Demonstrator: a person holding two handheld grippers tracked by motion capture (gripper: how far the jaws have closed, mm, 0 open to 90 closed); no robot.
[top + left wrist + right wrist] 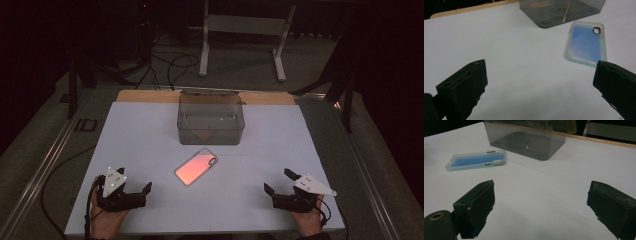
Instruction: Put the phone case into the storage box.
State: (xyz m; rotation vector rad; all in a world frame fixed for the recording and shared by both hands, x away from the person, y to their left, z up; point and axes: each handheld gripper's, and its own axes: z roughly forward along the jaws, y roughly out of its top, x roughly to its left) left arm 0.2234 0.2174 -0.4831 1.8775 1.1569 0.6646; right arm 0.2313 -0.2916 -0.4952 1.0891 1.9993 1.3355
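You hold two grippers near the bottom of the high view, both resting low over a white table sheet (150, 150) with their jaws spread wide and nothing between them. The left gripper (141, 192) sits at the lower left, the right gripper (278, 187) at the lower right. Between them, a little above, near the middle of the frame, lies a phone case (196, 166), flat on the sheet and apart from both grippers. Its long axis runs diagonally, from lower left up to upper right, with the camera cut-out at the upper right end. It lies up and to the right of the left gripper and up and to the left of the right gripper; the left looks slightly nearer. The case has a pale translucent rim; its inner face reads pinkish in the high view and blue in the left gripper view (586, 42) and the right gripper view (475, 160). Just above it stands a smoky clear plastic box (210, 120), open-topped.
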